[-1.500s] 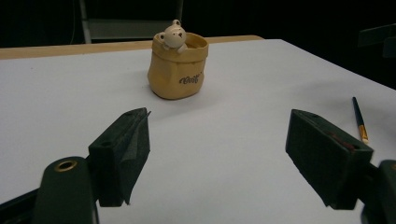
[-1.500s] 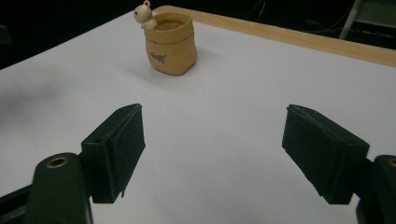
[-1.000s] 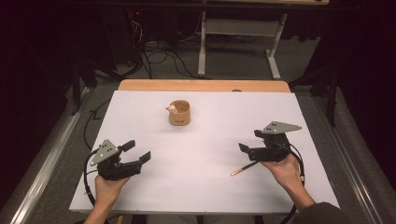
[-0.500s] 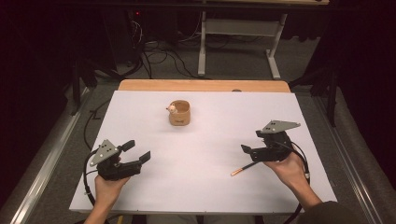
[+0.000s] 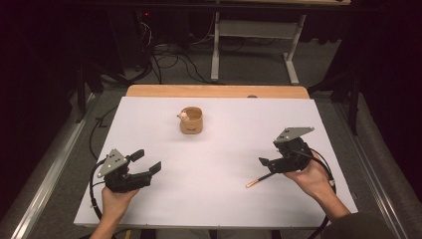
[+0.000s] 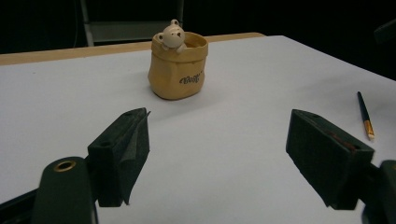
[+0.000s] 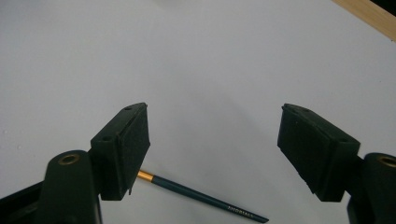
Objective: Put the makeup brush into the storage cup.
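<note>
Pencil (image 5: 258, 180) flat on table (image 5: 219, 149) beneath spread right tool (image 5: 268, 164); left tool (image 5: 149, 162) spread; bear pouch (image 5: 191, 120) upright.

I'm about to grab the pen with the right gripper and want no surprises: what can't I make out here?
- Pen: in the right gripper view its gold end sits behind the right gripper's jaw.
- Pen print: too small to read.
- Pot inside: the left gripper view looks from low down, so its rim hides the contents below the bear.
- Pot lettering: blurred.
</note>
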### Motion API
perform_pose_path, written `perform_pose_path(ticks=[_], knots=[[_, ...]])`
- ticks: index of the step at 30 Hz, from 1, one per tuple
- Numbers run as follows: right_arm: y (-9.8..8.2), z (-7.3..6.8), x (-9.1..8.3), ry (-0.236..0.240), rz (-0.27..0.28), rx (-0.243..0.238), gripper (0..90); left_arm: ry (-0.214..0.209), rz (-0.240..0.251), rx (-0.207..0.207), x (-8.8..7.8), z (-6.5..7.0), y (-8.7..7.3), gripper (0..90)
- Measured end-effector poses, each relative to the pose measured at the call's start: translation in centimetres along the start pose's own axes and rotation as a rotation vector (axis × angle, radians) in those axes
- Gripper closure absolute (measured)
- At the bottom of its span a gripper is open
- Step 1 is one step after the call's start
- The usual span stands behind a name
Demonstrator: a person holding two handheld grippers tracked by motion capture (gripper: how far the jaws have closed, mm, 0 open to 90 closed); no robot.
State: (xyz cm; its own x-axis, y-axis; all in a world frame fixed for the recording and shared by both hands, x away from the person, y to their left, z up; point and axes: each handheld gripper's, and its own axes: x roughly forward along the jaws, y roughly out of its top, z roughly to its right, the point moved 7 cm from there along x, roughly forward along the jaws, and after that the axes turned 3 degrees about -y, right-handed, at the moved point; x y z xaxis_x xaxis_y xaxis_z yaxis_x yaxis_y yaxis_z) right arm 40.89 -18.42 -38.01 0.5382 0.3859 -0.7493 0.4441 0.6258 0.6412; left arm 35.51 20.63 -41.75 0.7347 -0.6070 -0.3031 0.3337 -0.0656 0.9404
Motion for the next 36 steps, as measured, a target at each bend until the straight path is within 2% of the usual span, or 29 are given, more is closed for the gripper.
perform_pose_path(ticks=[12,19,22,27,36], knots=[[-0.7,0.4,-0.3,-0.009,-0.113,-0.085,27.7,0.009,0.009,-0.006,0.0,-0.2,0.0,21.5],[-1.2,0.3,-0.2,0.013,-0.197,-0.119,28.1,0.004,0.008,-0.002,0.1,0.0,0.0,21.4],[-1.3,0.2,0.1,0.021,-0.21,-0.149,28.3,0.004,0.005,-0.004,0.1,-0.1,0.0,21.5],[-1.5,-0.1,0.6,0.05,-0.241,-0.157,28.1,0.012,0.004,-0.006,0.1,-0.1,0.0,21.3],[-1.9,-0.3,1.4,0.051,-0.289,-0.201,28.4,0.009,0.011,-0.006,0.0,-0.1,0.1,21.3]])
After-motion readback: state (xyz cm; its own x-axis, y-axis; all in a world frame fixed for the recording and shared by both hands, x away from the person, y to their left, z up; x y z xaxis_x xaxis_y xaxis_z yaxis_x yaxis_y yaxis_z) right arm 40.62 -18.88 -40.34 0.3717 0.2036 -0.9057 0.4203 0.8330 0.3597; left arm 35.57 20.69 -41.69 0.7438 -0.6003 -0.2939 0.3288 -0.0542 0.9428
